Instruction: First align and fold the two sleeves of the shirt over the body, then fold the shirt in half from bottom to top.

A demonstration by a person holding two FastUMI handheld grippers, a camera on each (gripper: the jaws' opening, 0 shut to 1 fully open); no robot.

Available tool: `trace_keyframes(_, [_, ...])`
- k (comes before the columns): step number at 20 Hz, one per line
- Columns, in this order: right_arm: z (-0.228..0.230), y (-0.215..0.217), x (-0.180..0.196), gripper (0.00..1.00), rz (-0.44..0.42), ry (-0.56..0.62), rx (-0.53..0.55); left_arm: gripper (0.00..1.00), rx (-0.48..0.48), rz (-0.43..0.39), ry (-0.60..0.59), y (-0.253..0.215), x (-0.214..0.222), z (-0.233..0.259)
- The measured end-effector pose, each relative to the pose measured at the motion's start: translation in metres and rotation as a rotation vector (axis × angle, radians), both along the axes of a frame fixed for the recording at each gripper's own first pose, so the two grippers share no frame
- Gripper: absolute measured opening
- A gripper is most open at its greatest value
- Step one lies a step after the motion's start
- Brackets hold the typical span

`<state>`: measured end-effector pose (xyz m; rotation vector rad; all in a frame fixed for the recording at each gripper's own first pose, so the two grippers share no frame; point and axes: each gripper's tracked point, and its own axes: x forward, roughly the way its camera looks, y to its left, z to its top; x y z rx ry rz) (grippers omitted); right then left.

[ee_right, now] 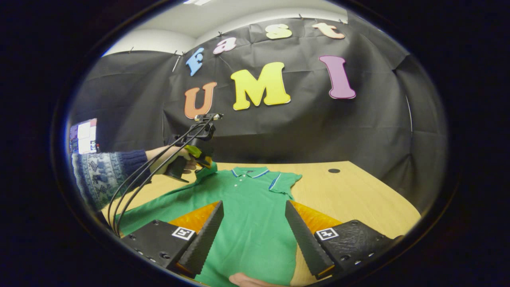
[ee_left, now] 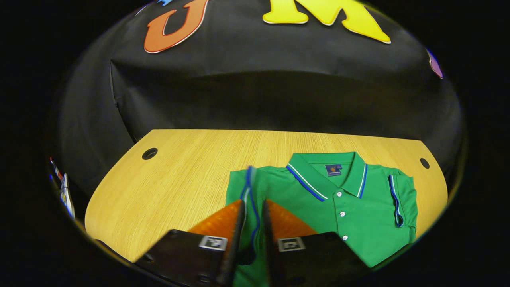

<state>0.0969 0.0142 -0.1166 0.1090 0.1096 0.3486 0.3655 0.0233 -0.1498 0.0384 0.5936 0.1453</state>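
A green polo shirt (ee_left: 350, 215) is lying face up on a wooden table (ee_left: 175, 175), collar toward the black cloth wall. In the left gripper view, the left claw (ee_left: 254, 207) is clamping its two fingers together on the shirt's sleeve (ee_left: 250, 187), whose blue-and-white trimmed edge is sticking up between the tips; the shirt's body and collar are spreading ahead and to the right of this claw, and the other sleeve (ee_left: 400, 199) is lying on the far right of the body. In the right gripper view, the right claw (ee_right: 254, 217) is hanging above the lower part of the shirt with its fingers wide apart and nothing between them. Ahead and to its left, a hand (ee_right: 171, 157) in a patterned sleeve is holding the left claw, which is lifting the pinched sleeve off the table near the collar.
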Motion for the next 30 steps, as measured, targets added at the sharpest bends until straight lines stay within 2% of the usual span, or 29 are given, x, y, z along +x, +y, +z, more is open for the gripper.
trace_keyframes(2, [-0.001,-0.004,-0.001,0.94,-0.011,0.010,0.005,0.80,0.002,-0.015,-0.024,-0.013,-0.009,0.012])
trace_keyframes(3, [0.000,-0.006,0.000,0.94,-0.021,0.015,0.010,0.83,-0.008,-0.027,-0.047,-0.019,-0.014,0.016])
trace_keyframes(5, [0.003,-0.010,-0.001,0.94,-0.043,0.022,0.010,0.99,-0.021,-0.051,-0.084,-0.029,-0.031,0.029])
trace_keyframes(7, [0.015,-0.016,-0.006,0.92,-0.065,-0.003,-0.019,1.00,-0.027,-0.070,-0.127,-0.031,-0.053,0.045])
trace_keyframes(9, [0.030,-0.017,-0.013,0.96,-0.069,-0.026,-0.009,1.00,-0.056,-0.088,-0.180,-0.032,-0.081,0.065])
trace_keyframes(10, [0.038,-0.017,-0.018,0.95,-0.067,-0.029,-0.005,1.00,-0.064,-0.091,-0.209,-0.029,-0.097,0.075])
trace_keyframes(14, [0.060,-0.035,-0.038,0.96,-0.150,-0.055,-0.043,1.00,-0.088,-0.088,-0.345,-0.010,-0.170,0.109])
trace_keyframes(16, [0.069,-0.038,-0.057,0.96,-0.159,-0.080,-0.077,1.00,-0.120,-0.089,-0.370,-0.002,-0.213,0.107])
trace_keyframes(18, [0.075,-0.035,-0.078,0.95,-0.140,-0.085,-0.044,1.00,-0.105,-0.074,-0.414,0.013,-0.250,0.108])
trace_keyframes(20, [0.075,-0.041,-0.090,0.96,-0.148,-0.094,-0.042,1.00,-0.071,-0.064,-0.410,0.025,-0.284,0.091])
trace_keyframes(24, [0.041,-0.054,-0.112,0.95,-0.170,-0.063,-0.082,1.00,-0.074,-0.084,-0.337,0.024,-0.346,0.032])
trace_keyframes(28, [-0.016,-0.063,-0.120,0.95,-0.203,0.044,-0.076,1.00,-0.055,-0.073,-0.267,0.036,-0.387,-0.028])
trace_keyframes(30, [-0.044,-0.051,-0.122,0.95,-0.174,0.118,-0.054,1.00,-0.046,-0.079,-0.238,0.038,-0.397,-0.051])
